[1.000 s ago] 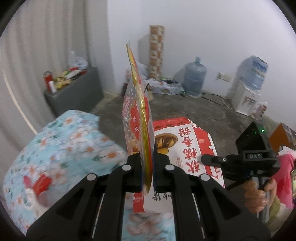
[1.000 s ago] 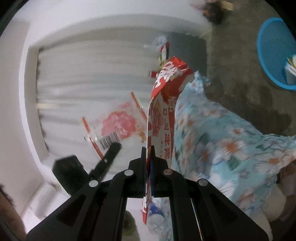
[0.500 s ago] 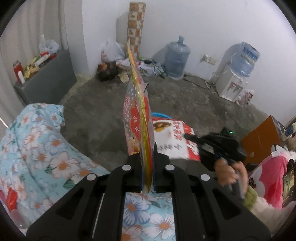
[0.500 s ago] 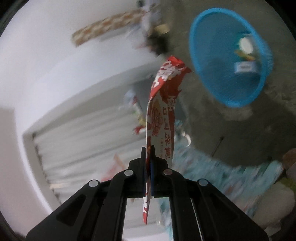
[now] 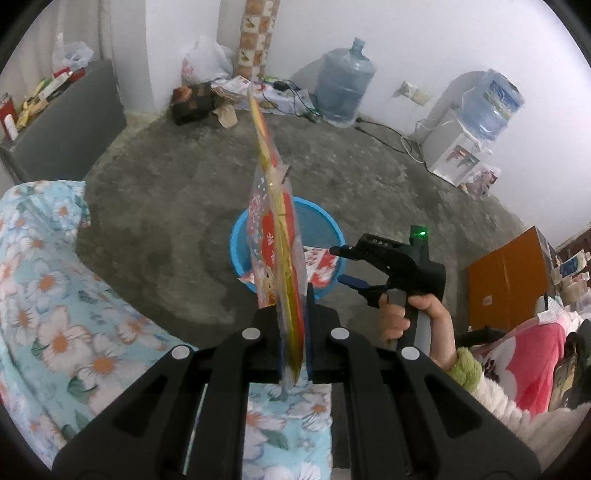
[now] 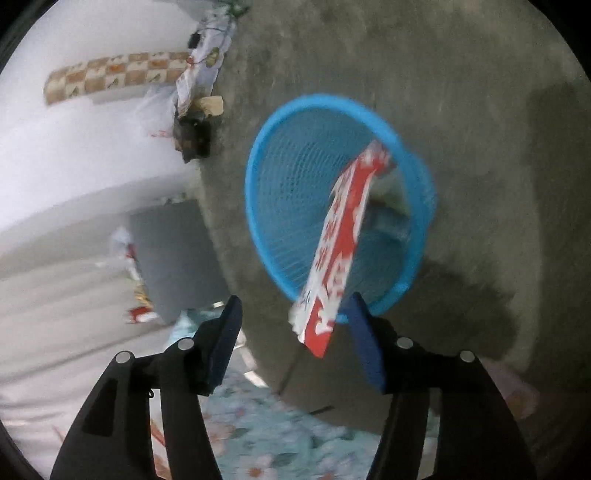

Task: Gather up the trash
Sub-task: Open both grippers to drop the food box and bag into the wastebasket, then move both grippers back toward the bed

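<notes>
Two claws work over a grey concrete floor (image 5: 177, 192). The left claw (image 5: 293, 332) is clamped on a clear red-and-yellow snack bag (image 5: 277, 240), which stands on edge and rises straight out ahead of it. Beyond that bag sits a blue mesh basket (image 5: 240, 236) on the floor. The right claw (image 6: 295, 321), held in a person's hand (image 5: 410, 321), has its jaws standing apart after just opening; a red-and-white wrapper (image 6: 340, 236) lies loose between them, touching neither pad clearly, its far end reaching over the basket's rim (image 6: 258, 162) into the basket. Below and to the left of the left claw spreads a blue floral bedcover (image 5: 48, 295). Far ahead of it, against the white wall, stand a water jug (image 5: 343, 88), a water dispenser (image 5: 469, 140), a checkered roll (image 5: 258, 33) and a white plastic bag (image 5: 203, 62). To its far left a grey surface (image 5: 74, 122) carries cans and packets; to its right stands an orange cardboard box (image 5: 509, 277).
</notes>
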Available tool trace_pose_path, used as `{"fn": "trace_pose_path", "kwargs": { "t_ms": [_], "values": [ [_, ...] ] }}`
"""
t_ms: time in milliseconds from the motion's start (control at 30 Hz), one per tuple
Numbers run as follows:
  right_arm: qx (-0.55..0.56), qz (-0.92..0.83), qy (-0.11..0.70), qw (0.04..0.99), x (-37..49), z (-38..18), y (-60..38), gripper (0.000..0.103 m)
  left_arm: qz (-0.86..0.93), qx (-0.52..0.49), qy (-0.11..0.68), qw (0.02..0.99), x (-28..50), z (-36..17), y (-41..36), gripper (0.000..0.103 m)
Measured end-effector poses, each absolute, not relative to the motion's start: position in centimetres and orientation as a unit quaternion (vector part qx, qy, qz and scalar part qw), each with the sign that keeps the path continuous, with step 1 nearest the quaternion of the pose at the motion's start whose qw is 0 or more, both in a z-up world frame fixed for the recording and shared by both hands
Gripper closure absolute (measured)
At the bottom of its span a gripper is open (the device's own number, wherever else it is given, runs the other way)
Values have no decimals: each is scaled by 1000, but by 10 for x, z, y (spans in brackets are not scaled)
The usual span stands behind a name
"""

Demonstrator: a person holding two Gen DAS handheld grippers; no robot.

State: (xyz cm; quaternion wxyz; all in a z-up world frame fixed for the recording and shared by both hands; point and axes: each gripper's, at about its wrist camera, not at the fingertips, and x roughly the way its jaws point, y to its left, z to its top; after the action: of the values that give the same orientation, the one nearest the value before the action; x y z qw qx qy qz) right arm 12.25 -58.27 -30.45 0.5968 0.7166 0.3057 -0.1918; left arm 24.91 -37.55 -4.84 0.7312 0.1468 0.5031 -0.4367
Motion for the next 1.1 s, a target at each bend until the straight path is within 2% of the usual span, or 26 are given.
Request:
{"fn": "trace_pose_path", "kwargs": {
  "t_ms": [167, 400, 433, 500, 533, 567, 667, 767, 933, 1100],
  "values": [
    [666, -235, 307, 638, 103, -284, -598, 44, -447, 153, 502, 724, 255, -57, -403, 97],
    [668, -252, 286, 639, 67, -282, -601, 44, -449, 195, 512, 705, 262, -86, -467, 95],
    [669, -253, 287, 637, 65, -283, -600, 44, -446, 200, 515, 704, 263, -93, -476, 91],
    [668, -256, 290, 636, 60, -282, -598, 44, -435, 233, 516, 700, 264, -112, -497, 63],
    [667, -256, 291, 636, 60, -282, -598, 44, -430, 256, 514, 697, 262, -124, -507, 40],
    [666, -255, 293, 637, 60, -281, -597, 44, -425, 273, 515, 693, 260, -135, -513, 32],
    [666, -252, 295, 637, 58, -278, -595, 44, -401, 293, 542, 678, 263, -153, -516, 31],
    [663, -252, 294, 641, 55, -276, -594, 44, -394, 249, 563, 683, 272, -145, -501, 28],
    [661, -244, 299, 643, 51, -273, -589, 44, -391, 211, 548, 709, 279, -105, -463, 27],
    [665, -216, 303, 648, 58, -254, -575, 44, -397, 158, 518, 741, 279, -39, -407, 24]
  ]
}}
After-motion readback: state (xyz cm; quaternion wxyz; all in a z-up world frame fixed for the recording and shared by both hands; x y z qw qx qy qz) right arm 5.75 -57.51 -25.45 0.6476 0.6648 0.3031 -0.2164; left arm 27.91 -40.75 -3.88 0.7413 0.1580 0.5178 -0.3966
